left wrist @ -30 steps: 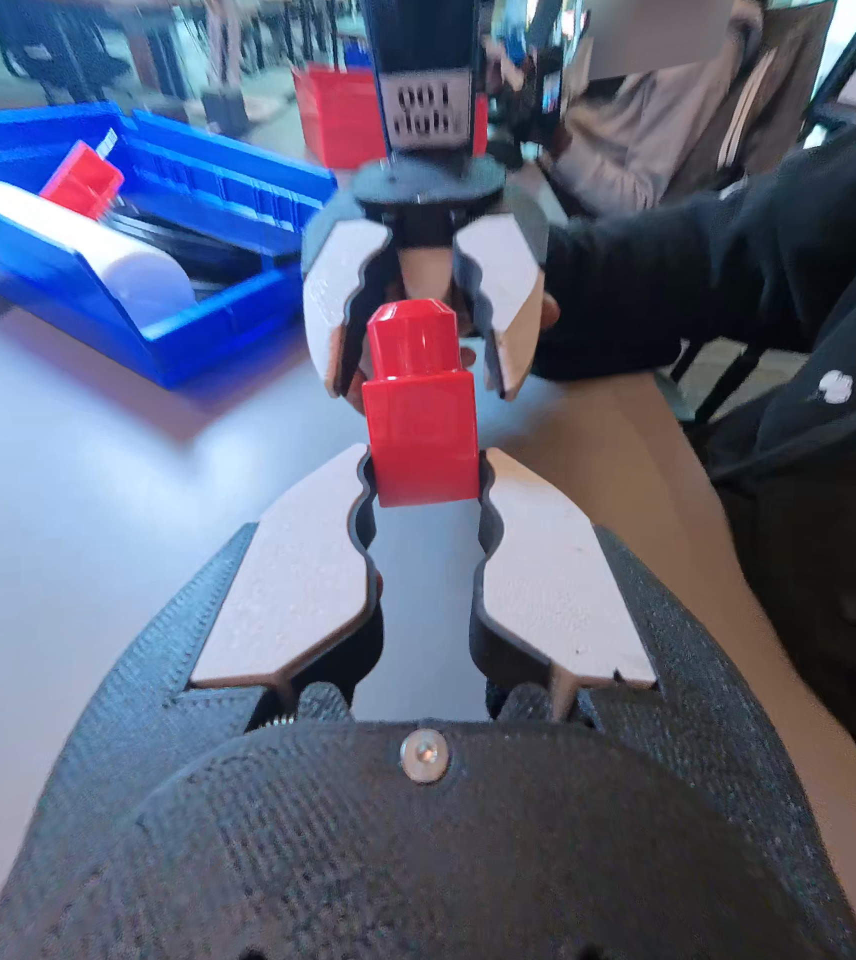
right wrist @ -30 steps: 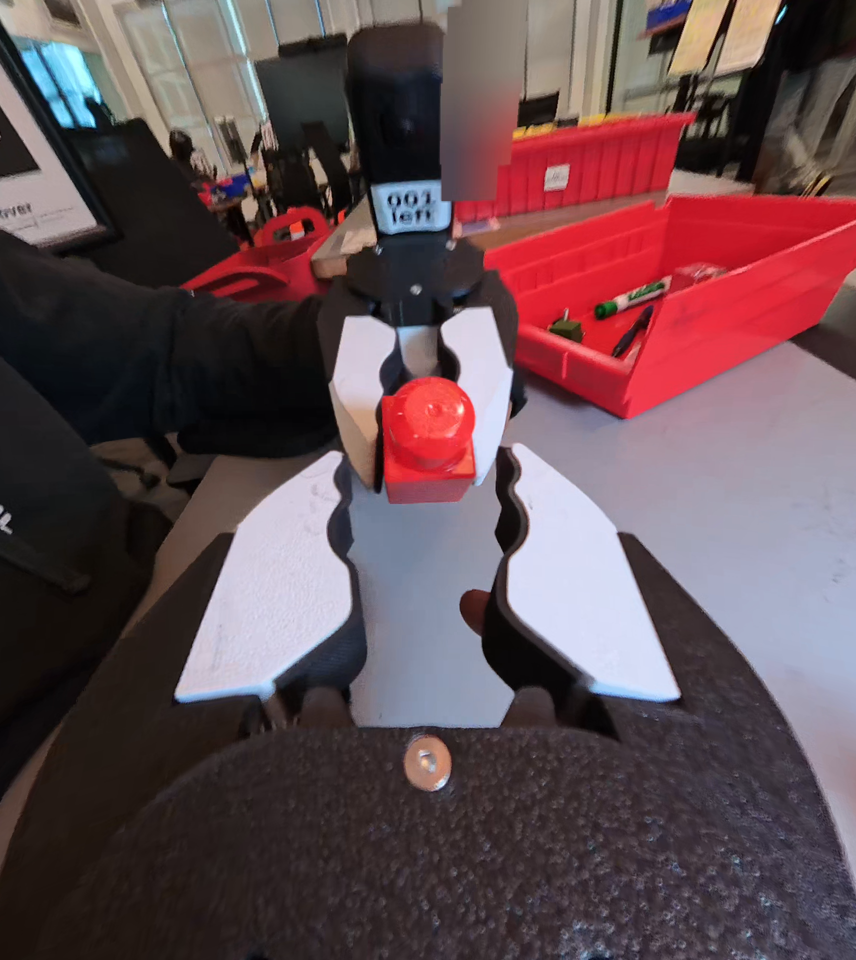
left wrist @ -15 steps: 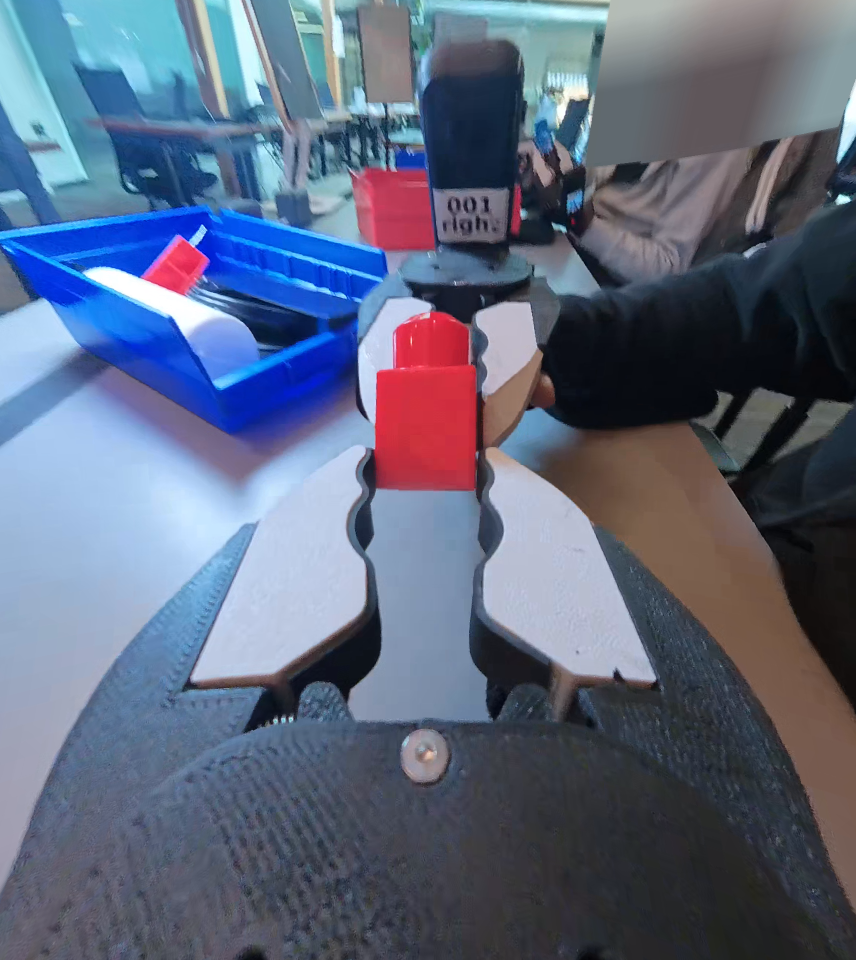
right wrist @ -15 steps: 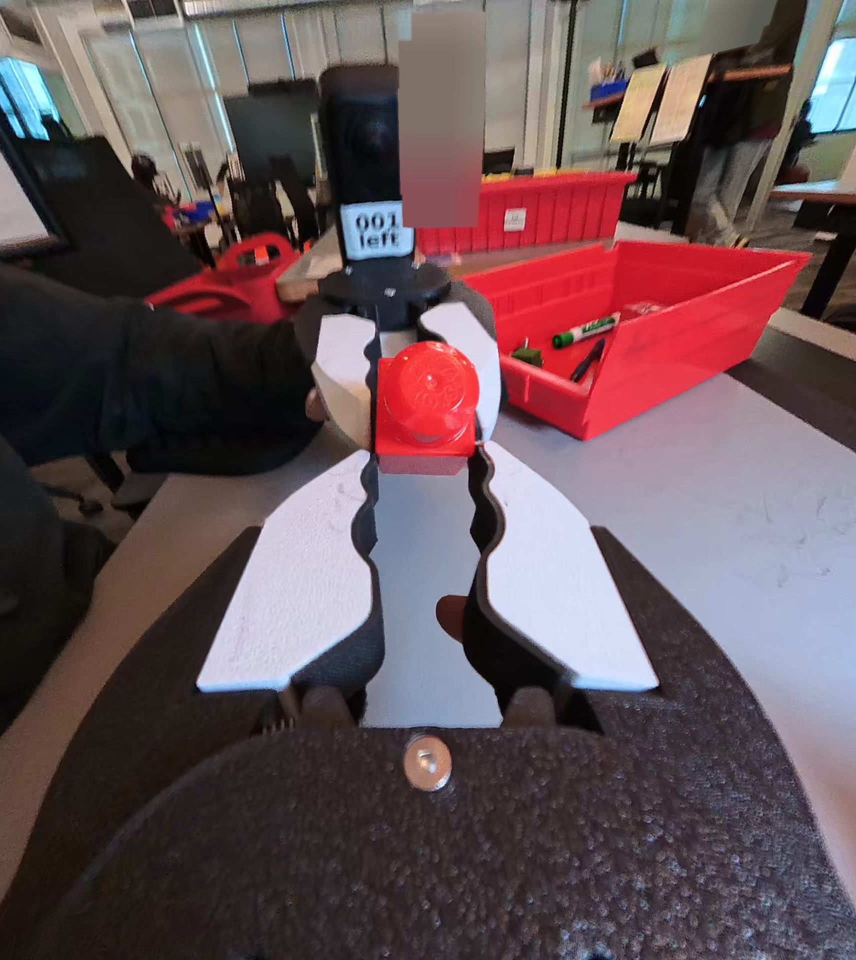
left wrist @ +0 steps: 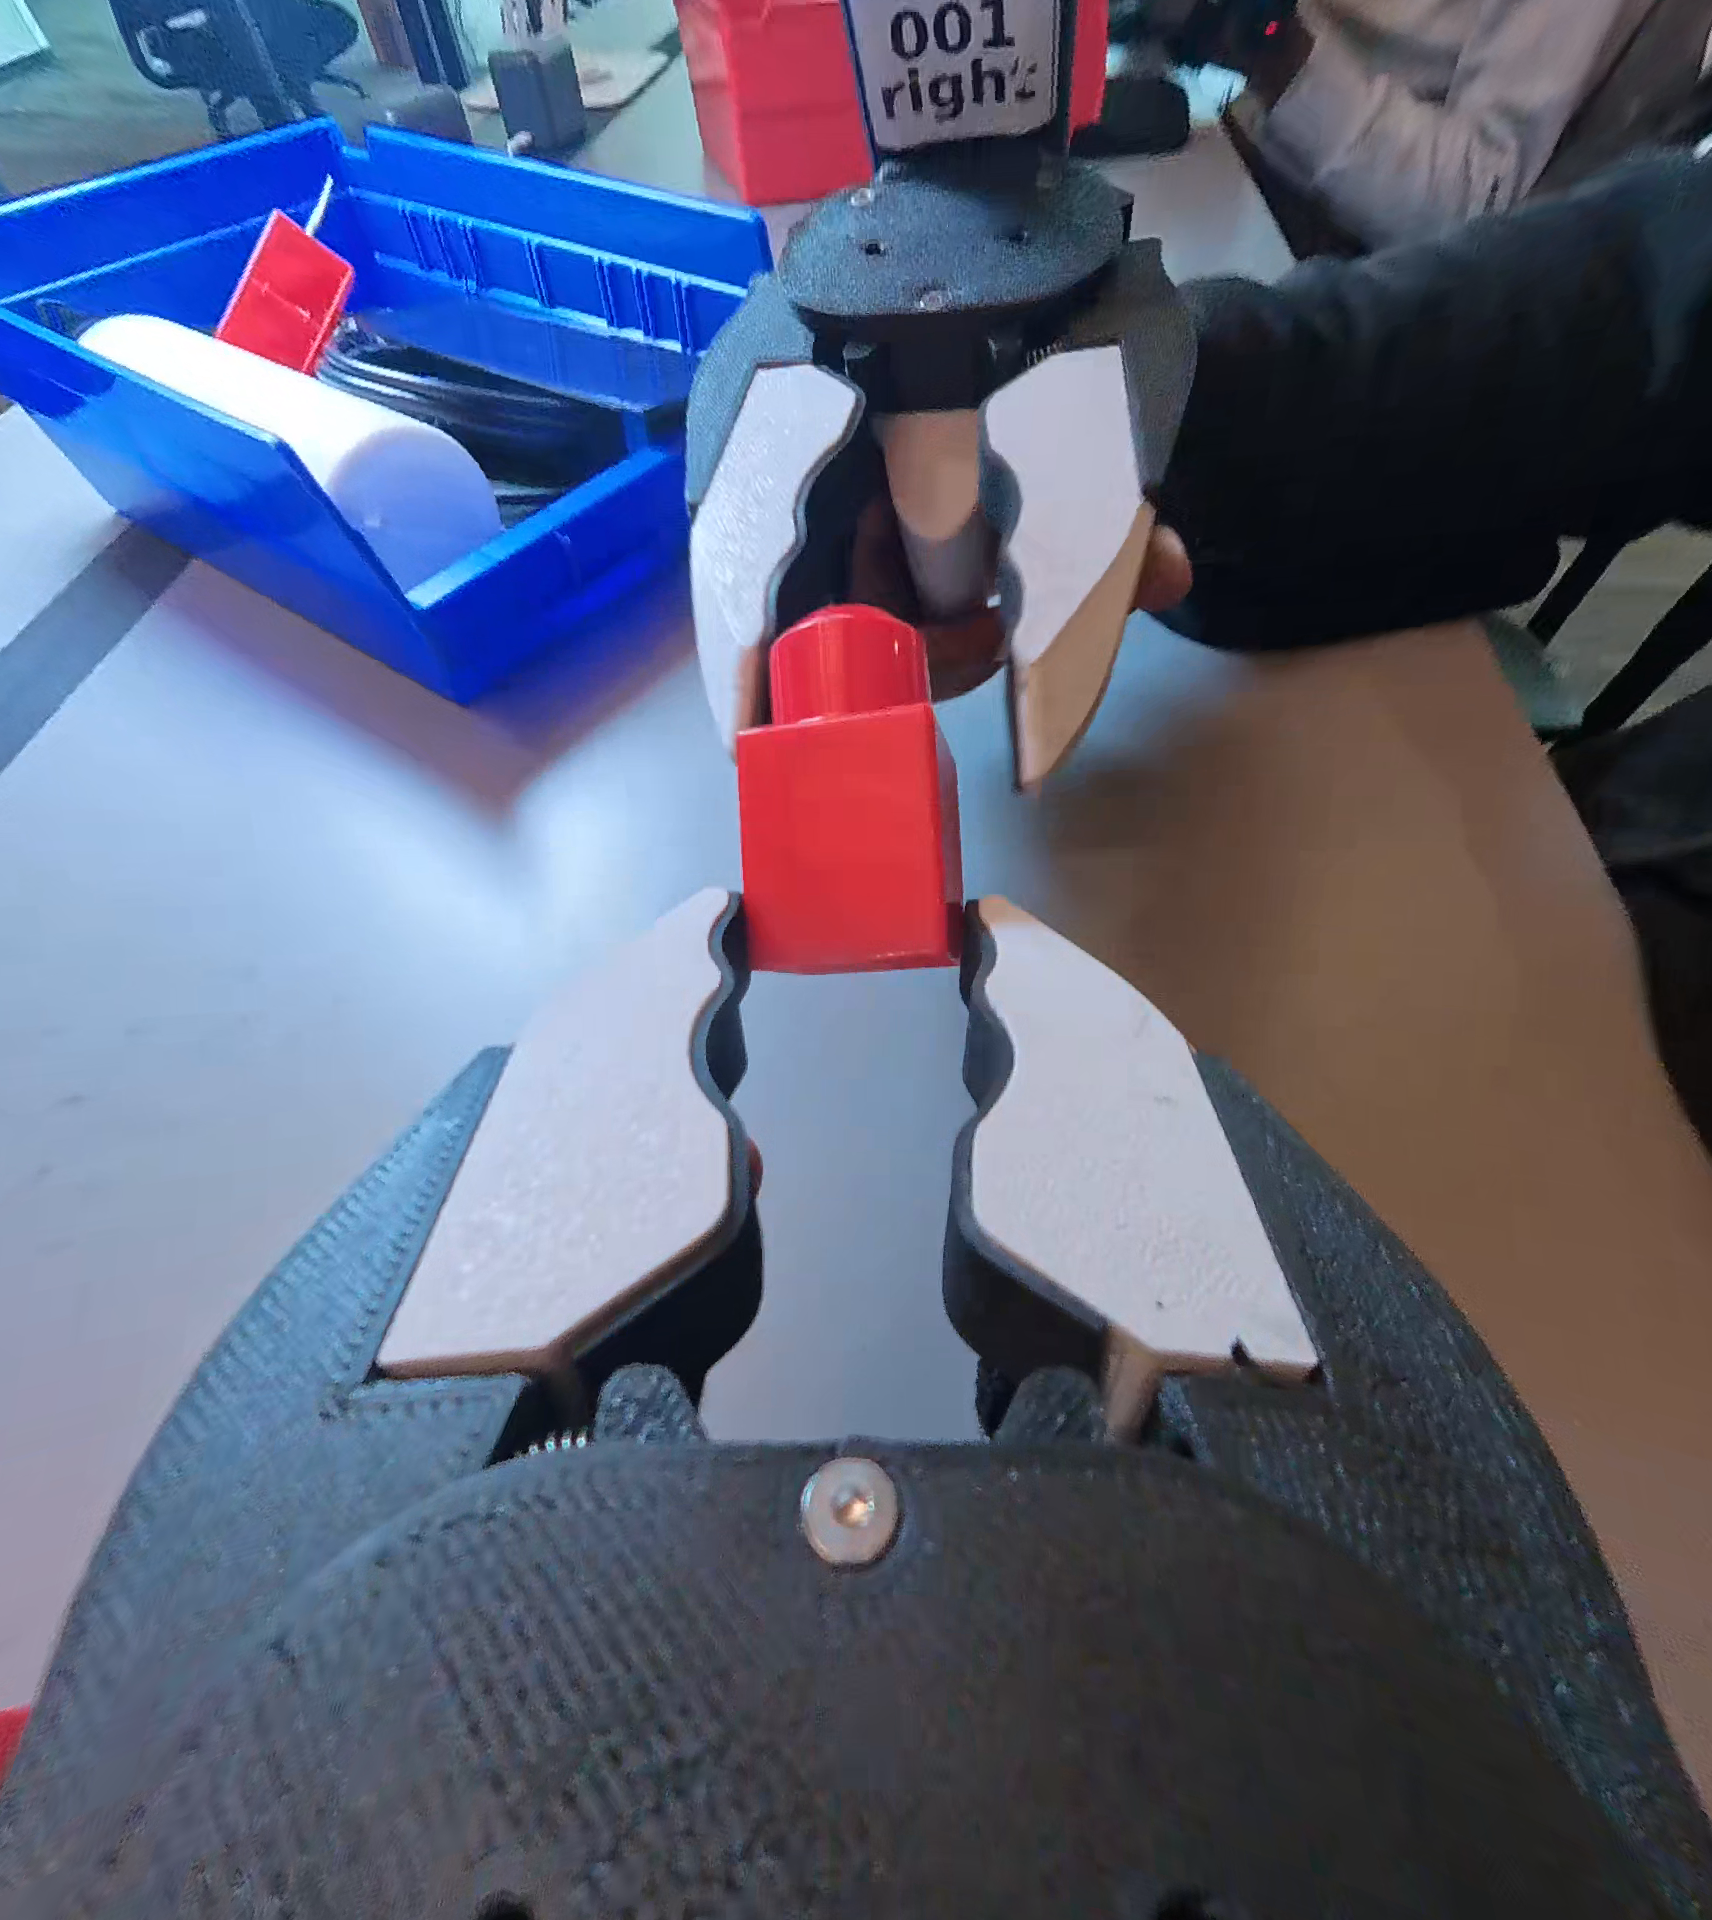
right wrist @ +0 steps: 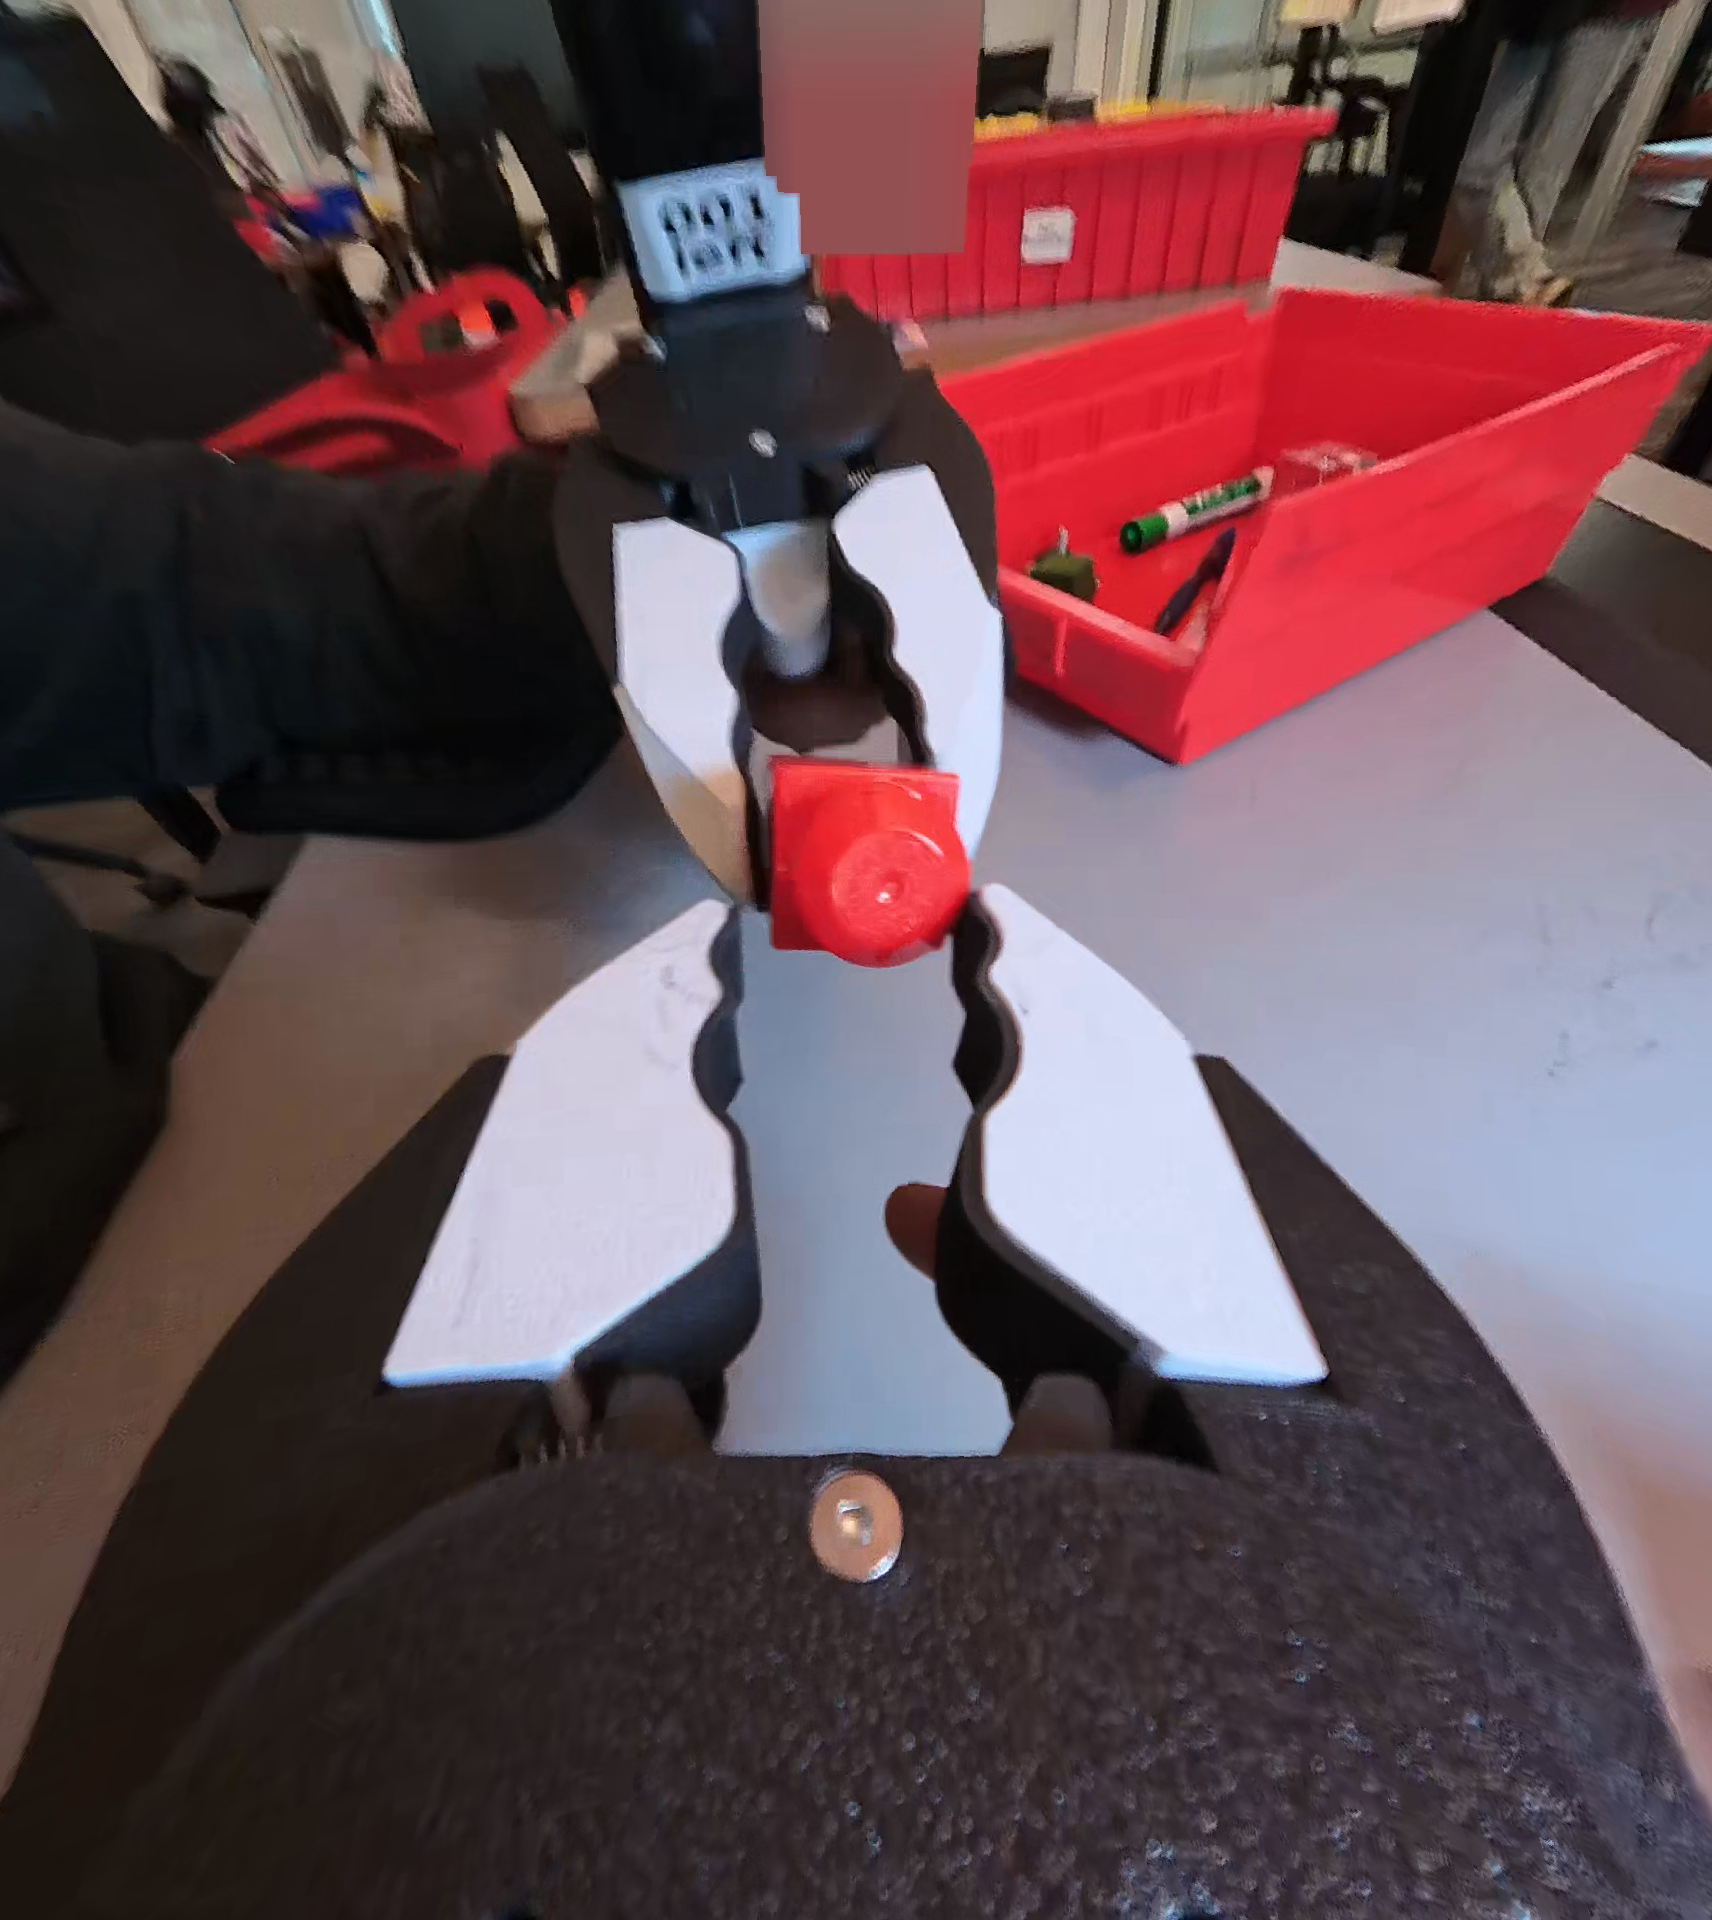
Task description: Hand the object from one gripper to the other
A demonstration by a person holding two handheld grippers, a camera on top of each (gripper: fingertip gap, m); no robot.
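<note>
Red plastic block with a round stud [left wrist: 847,831] hangs above the grey bench [left wrist: 208,935], base pinched in the left tool [left wrist: 847,925]. Right tool [left wrist: 878,717] gapes around the stud, gripping nothing. If left lets go early, it probably drops.
</note>
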